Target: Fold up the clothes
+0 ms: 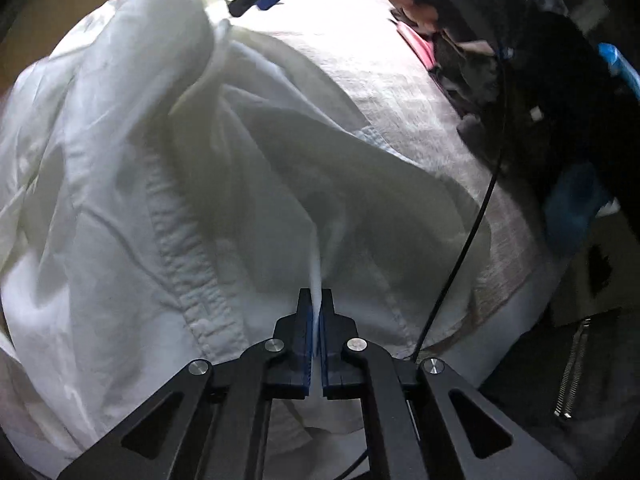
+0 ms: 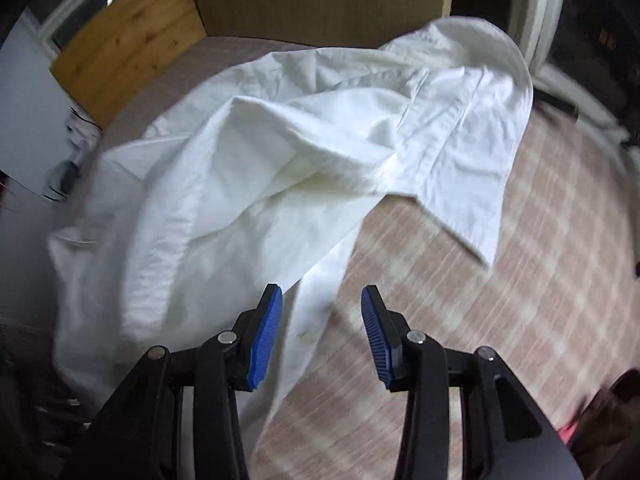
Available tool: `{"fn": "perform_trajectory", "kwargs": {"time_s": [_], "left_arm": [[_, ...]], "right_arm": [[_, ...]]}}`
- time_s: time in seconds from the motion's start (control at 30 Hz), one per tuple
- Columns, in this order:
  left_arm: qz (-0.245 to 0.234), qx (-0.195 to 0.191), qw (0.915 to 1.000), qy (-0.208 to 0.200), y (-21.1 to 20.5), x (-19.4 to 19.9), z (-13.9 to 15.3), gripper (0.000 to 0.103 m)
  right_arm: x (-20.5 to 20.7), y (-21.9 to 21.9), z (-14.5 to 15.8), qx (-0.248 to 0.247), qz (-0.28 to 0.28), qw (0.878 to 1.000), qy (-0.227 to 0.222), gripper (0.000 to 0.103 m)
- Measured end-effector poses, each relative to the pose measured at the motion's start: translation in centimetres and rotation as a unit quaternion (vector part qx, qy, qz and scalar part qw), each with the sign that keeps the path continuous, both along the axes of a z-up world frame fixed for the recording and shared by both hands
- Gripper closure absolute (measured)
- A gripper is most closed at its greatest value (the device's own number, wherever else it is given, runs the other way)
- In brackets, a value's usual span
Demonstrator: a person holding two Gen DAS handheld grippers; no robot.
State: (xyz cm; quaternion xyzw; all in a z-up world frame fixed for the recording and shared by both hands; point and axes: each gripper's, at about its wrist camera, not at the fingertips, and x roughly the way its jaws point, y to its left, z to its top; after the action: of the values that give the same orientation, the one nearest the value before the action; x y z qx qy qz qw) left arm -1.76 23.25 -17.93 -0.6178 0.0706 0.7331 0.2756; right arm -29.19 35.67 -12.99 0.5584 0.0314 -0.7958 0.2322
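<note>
My left gripper [image 1: 316, 300] clamps a white shirt [image 1: 168, 184] fold | my right gripper [image 2: 322, 320] parted, empty, above shirt edge | shirt crumpled on checked cover [image 2: 500, 288] | black cable [image 1: 460, 256] beside; cover bare rightward

text: none readable | labels: none | brands: none | numbers: none | signs: none | note: both views blurred by motion, no lettering can be made out on any surface
</note>
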Motion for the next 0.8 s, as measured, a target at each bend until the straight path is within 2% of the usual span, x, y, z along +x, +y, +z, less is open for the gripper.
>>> {"fn": "perform_trajectory", "kwargs": {"time_s": [0.13, 0.27, 0.33, 0.43, 0.47, 0.5, 0.53, 0.57, 0.63, 0.7, 0.73, 0.77, 0.8], "left_arm": [[-0.01, -0.021, 0.9995, 0.023, -0.3, 0.1, 2.2, 0.099], [-0.009, -0.04, 0.9986, 0.034, -1.0, -0.1, 3.2, 0.101], [0.003, -0.035, 0.9988, 0.034, -2.1, -0.2, 3.7, 0.102], [0.025, -0.027, 0.9984, 0.043, -3.6, -0.6, 4.7, 0.102], [0.032, -0.025, 0.9981, 0.047, -4.1, -0.8, 5.0, 0.102], [0.041, -0.021, 0.9976, 0.052, -4.7, -0.9, 5.4, 0.102], [0.055, -0.014, 0.9968, 0.057, -5.5, -1.1, 5.8, 0.102], [0.069, -0.008, 0.9957, 0.061, -6.3, -1.3, 6.2, 0.102], [0.096, 0.005, 0.9928, 0.071, -7.8, -1.7, 7.1, 0.102], [0.123, 0.005, 0.9888, 0.084, -10.0, -2.0, 7.8, 0.102], [0.134, 0.009, 0.987, 0.089, -11.3, -2.2, 8.2, 0.102], [0.124, 0.016, 0.9881, 0.09, -12.2, -2.4, 8.3, 0.102], [0.131, 0.021, 0.9868, 0.093, -13.0, -2.5, 8.5, 0.102]], "right_arm": [[-3.2, 3.9, 1.3, -0.089, -0.082, 0.993, -0.006, 0.062], [-5.4, 6.0, 1.6, -0.197, -0.119, 0.972, -0.041, 0.062], [-5.8, 5.0, 1.3, -0.201, -0.111, 0.972, -0.053, 0.062], [-6.5, 2.2, 0.1, -0.166, -0.098, 0.98, -0.059, 0.062], [-6.6, 1.5, 0.1, -0.166, -0.093, 0.98, -0.052, 0.068], [-6.7, 0.9, 0.0, -0.165, -0.088, 0.981, -0.046, 0.083], [-6.8, 0.2, 0.0, -0.165, -0.083, 0.982, -0.04, 0.09], [-6.8, -0.3, 0.3, -0.164, -0.078, 0.983, -0.033, 0.093], [-6.8, -0.9, 1.6, -0.162, -0.068, 0.984, -0.018, 0.093], [-6.7, -1.3, 3.0, -0.157, -0.063, 0.986, -0.005, 0.089], [-6.3, -1.1, 3.8, -0.153, -0.068, 0.986, -0.003, 0.083], [-5.8, -0.7, 4.5, -0.154, -0.074, 0.985, -0.001, 0.066], [-5.0, 0.0, 4.8, -0.159, -0.08, 0.984, -0.002, 0.055]]}}
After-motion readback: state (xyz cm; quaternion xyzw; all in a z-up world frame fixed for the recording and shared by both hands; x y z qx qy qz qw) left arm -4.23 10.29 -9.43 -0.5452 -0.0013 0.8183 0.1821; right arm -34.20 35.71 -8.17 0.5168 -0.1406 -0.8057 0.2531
